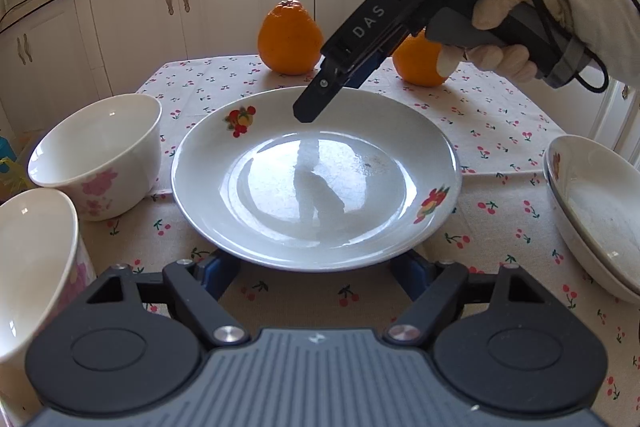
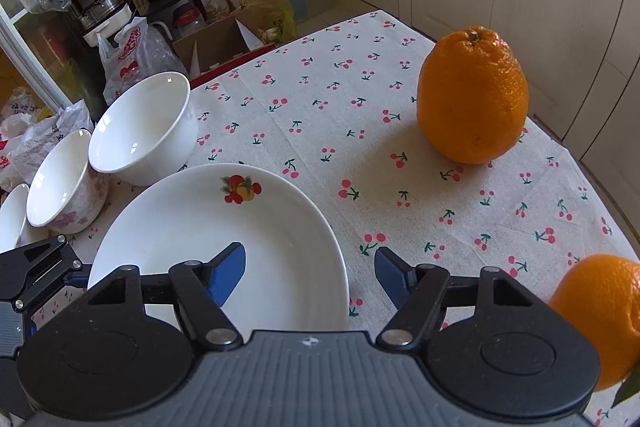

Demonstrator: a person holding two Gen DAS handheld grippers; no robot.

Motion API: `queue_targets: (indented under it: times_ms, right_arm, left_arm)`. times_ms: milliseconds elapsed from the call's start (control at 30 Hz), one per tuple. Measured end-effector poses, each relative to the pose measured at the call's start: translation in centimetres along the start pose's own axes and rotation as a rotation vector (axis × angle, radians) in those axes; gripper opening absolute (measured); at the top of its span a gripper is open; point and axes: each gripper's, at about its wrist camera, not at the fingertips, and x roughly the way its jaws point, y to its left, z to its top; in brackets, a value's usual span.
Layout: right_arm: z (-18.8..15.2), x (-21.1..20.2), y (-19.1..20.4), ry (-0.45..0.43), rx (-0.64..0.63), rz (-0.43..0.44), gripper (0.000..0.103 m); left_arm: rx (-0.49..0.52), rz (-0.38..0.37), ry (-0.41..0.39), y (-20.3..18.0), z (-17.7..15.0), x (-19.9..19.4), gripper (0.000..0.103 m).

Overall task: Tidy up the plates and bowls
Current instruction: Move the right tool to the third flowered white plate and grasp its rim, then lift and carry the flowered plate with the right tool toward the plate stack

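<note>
Covering table: cherry-print cloth (image 2: 320, 99); cabinets (image 1: 132, 7).

The plate (image 1: 316, 183) was glossy glazed ceramic, mirror-bright in its well, as were the smooth white bowls (image 2: 144, 131). A matt woven cloth (image 2: 320, 107) covered the worktop. The oranges (image 2: 472, 95) had dimpled, rough peel; the glove (image 1: 532, 11) looked like soft cotton.

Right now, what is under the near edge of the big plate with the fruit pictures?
Two blue fingers of the left gripper reach under the plate, one each side. Their tips are covered by the rim, so contact cannot be told. Cherry tablecloth lies beneath.
</note>
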Motion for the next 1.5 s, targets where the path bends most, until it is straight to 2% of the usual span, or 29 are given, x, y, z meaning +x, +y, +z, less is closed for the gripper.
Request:
queue_targets:
  times_ms: [133, 433, 1067, 1500]
  right_arm:
    - [0.3, 0.9, -0.1, 0.010, -0.013, 0.048, 0.065]
    - [0.4, 1.2, -0.6, 0.014, 0.002, 0.111, 0.063]
    - [-0.9, -0.5, -0.1, 0.021, 0.039, 0.116, 0.064]
    - [-3.2, -4.2, 1.9, -0.028, 0.067, 0.085, 0.064]
  left_arm:
    - [0.001, -0.001, 0.000, 0.0, 0.0, 0.0, 0.082]
    - [0.008, -0.003, 0.000, 0.1, 0.0, 0.0, 0.082]
    - [0.069, -0.031, 0.017, 0.1, -0.3, -0.8, 0.081]
    - [0.147, -0.072, 0.005, -0.9, -0.2, -3.7, 0.081]
